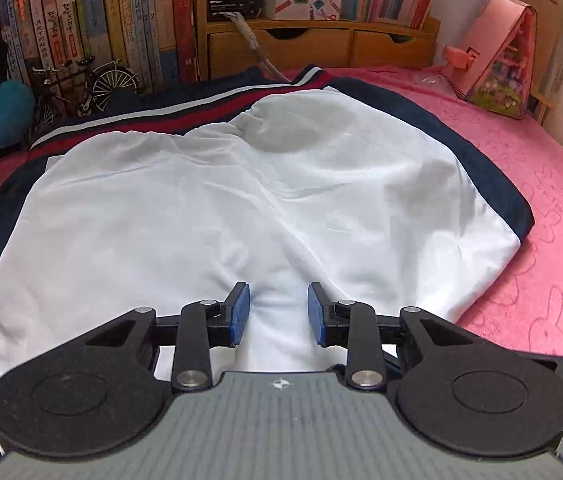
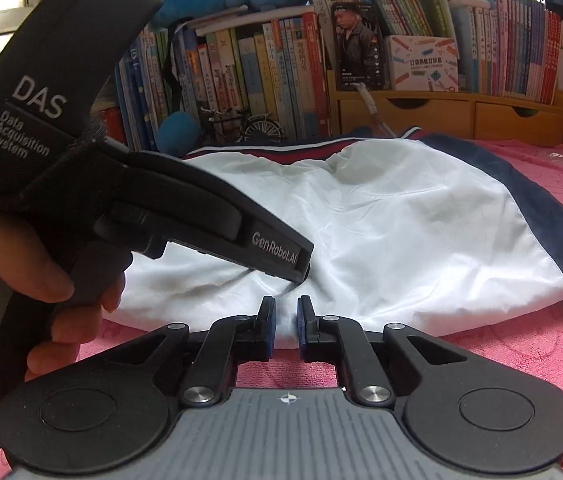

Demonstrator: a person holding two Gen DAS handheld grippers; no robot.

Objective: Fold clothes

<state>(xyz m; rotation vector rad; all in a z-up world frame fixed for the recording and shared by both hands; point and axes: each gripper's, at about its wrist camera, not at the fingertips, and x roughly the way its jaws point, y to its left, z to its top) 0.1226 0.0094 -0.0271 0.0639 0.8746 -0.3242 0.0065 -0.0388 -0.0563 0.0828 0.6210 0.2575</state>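
At the left edge of the pink-covered surface (image 1: 529, 208), a navy band of the garment (image 1: 201, 208) ran down beside a broad white panel, with red and white stripes along its far side near the books (image 1: 81, 20) and a small model bicycle (image 1: 93, 80). The garment lay spread over the middle of the surface, white fabric uppermost and creased, navy showing along both sides. It looked partly doubled over, one white layer resting on the darker cloth, though I could not tell how many folds it held.

Nearer the middle, the left gripper (image 1: 278, 312) sat low on the white cloth at the near edge, its blue pads apart with a ridge of fabric rising between them; the pads did not appear to press on it. In the right wrist view, the person's hand (image 2: 41, 280) held that tool's handle.

Just to the right, the right gripper (image 2: 285, 330) stood at the near hem, its fingers close together with only a narrow gap, white cloth lying in that gap; whether it truly pinched the cloth I could not tell.

Further right, the white panel ended at a navy strip, then bare pink cover and a pink box (image 1: 497, 60).

My judgement: the piece was not yet a compact bundle, so folding remained; both grippers stood placed to take the near edge.
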